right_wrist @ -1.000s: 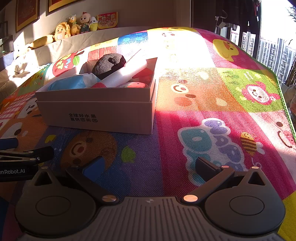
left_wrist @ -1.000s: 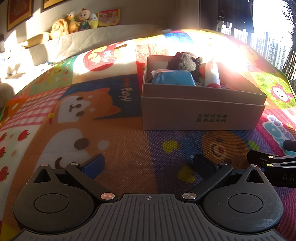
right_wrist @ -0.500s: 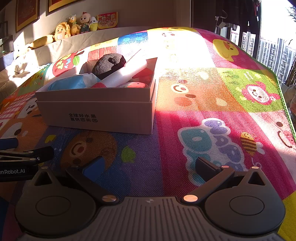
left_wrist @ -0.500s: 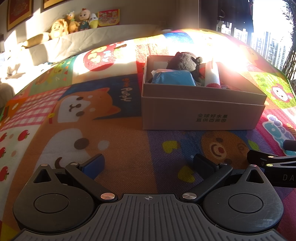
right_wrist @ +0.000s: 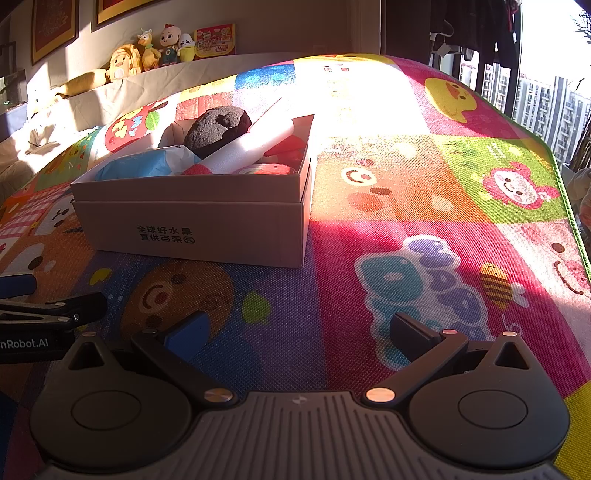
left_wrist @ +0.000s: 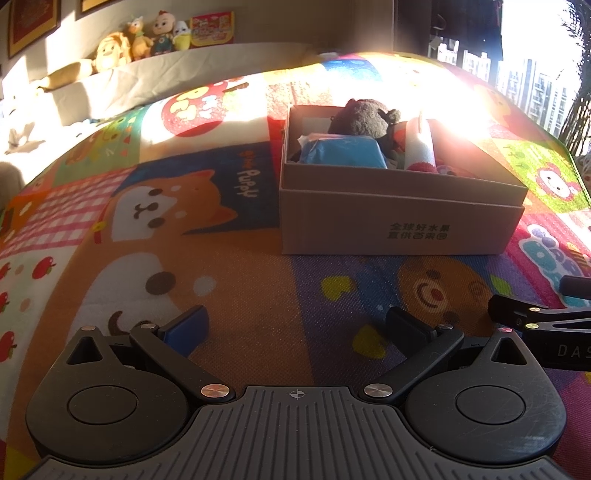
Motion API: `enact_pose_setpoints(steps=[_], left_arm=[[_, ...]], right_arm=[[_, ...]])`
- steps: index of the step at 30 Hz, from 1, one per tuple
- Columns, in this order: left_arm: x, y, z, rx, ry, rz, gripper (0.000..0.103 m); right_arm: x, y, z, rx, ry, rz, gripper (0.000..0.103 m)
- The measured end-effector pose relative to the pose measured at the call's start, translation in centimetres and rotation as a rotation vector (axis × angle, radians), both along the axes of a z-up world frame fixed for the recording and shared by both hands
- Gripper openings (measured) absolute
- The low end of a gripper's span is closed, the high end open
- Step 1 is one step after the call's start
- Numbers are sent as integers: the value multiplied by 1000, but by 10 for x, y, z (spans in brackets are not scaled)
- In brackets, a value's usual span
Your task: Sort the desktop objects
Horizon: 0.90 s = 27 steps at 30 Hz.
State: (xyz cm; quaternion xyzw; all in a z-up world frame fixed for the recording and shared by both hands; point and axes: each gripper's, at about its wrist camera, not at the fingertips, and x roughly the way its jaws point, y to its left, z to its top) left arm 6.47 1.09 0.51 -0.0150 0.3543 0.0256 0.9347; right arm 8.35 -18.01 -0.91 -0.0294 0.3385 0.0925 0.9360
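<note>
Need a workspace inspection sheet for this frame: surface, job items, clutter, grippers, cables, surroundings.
Surface: cartoon play mat, strong sun patch at the far end.
Job's things: open cardboard box on the mat; inside, a dark plush, a blue pack, a white tube leaning on the rim, and red items.
Clutter: nothing seen loose on the mat.
Grippers: left gripper open, empty, low over the mat; right gripper open, empty, beside it.
Cables: nothing seen.
Surroundings: plush toys on a ledge, framed pictures on the wall, window with buildings outside on the right.
</note>
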Motion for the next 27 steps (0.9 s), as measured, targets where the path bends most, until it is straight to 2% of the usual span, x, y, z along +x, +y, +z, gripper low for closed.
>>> enact_pose_setpoints(steps=[5, 27], left_arm=[[-3, -5, 1, 9, 23, 18, 103], [-7, -3, 1, -19, 0, 21, 103]], right_arm=[[0, 0, 0, 0, 0, 0, 103], [0, 0, 0, 0, 0, 0, 103]])
